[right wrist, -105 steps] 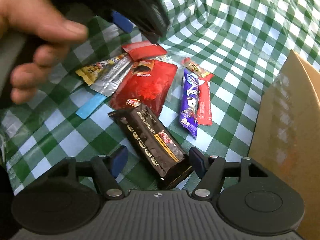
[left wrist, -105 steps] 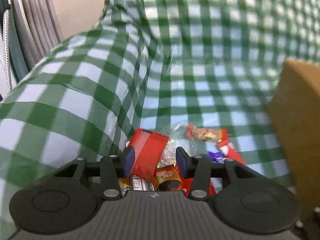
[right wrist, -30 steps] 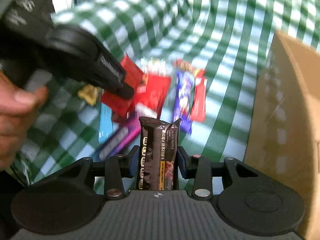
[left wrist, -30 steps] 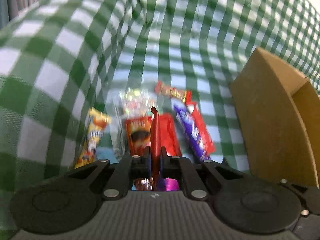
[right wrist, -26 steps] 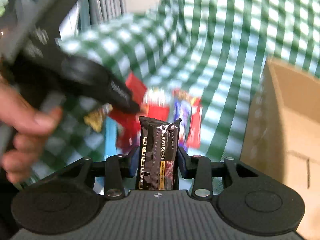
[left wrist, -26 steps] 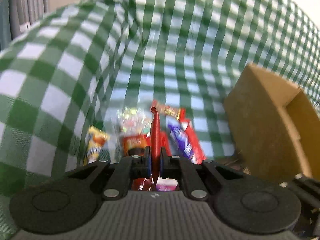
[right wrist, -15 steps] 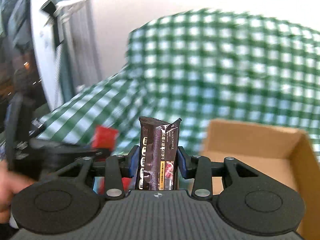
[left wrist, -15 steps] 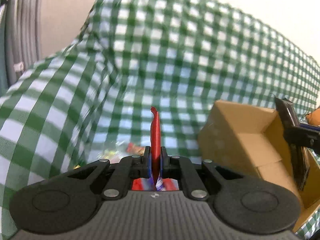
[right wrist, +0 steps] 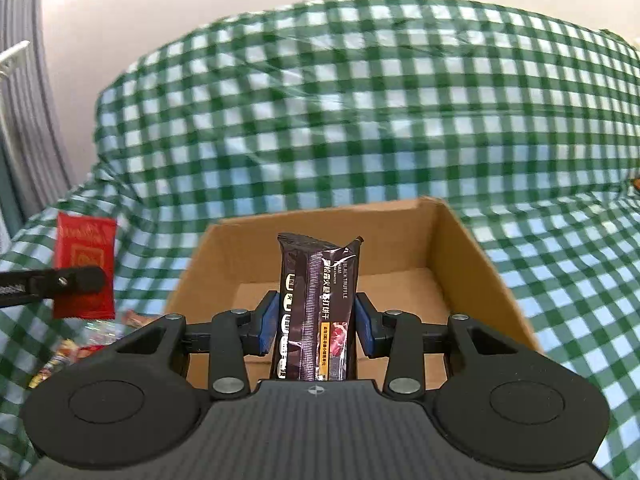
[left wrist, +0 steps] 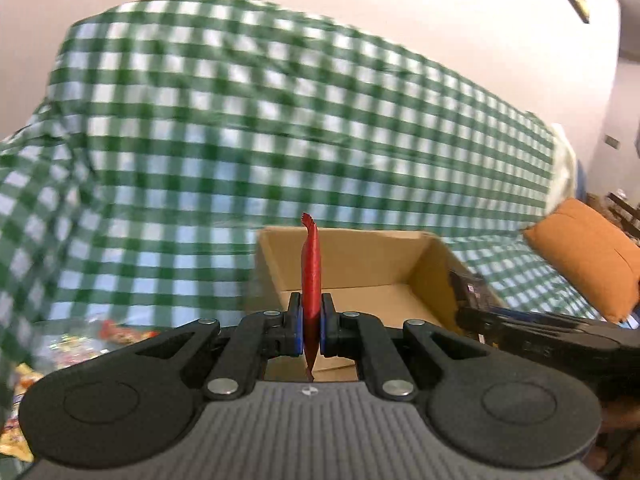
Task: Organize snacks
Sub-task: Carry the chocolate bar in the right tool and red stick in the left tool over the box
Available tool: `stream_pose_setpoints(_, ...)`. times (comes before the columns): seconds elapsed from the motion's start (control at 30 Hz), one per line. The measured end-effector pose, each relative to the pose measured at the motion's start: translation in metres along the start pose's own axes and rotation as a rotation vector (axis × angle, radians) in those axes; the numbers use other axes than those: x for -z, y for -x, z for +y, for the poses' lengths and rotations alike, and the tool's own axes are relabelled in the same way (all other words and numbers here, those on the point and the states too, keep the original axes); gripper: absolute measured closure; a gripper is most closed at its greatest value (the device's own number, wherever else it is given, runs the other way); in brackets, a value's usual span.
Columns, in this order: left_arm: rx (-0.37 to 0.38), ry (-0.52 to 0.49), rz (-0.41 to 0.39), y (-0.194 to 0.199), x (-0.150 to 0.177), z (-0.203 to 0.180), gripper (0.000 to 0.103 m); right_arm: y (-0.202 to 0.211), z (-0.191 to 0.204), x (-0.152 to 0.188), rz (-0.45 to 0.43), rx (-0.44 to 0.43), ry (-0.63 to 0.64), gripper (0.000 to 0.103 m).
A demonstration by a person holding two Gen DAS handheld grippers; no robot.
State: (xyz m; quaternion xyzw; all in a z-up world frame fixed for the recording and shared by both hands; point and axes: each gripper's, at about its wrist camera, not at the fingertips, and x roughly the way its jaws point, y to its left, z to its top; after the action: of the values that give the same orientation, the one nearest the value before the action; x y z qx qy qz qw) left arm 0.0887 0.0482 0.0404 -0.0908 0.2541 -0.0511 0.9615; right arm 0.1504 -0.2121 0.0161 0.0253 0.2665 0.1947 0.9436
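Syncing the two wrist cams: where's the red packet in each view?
Left wrist: red packet edge-on at centre, upright, pinched in the left hand-held gripper.
Right wrist: red packet face-on at far left, held by the left hand-held gripper.
Shared landmark: the open cardboard box on the green checked cloth.
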Motion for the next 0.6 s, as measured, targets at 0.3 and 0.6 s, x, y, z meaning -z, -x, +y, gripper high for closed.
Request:
stream_pose_setpoints(0.3,0.089,-0.131,-0.044,-0.002,0.01,-0.036,0.096,0.003,-0.015,-0.004,-0.009,0.034,-0.043,0.061)
stream_pose_setpoints(0.6,0.159,-0.144,-0.065,-0.002,0.012,-0.047,0.096,0.003,-0.011,-0.004,-0.026,0.046,-0.028,0.061)
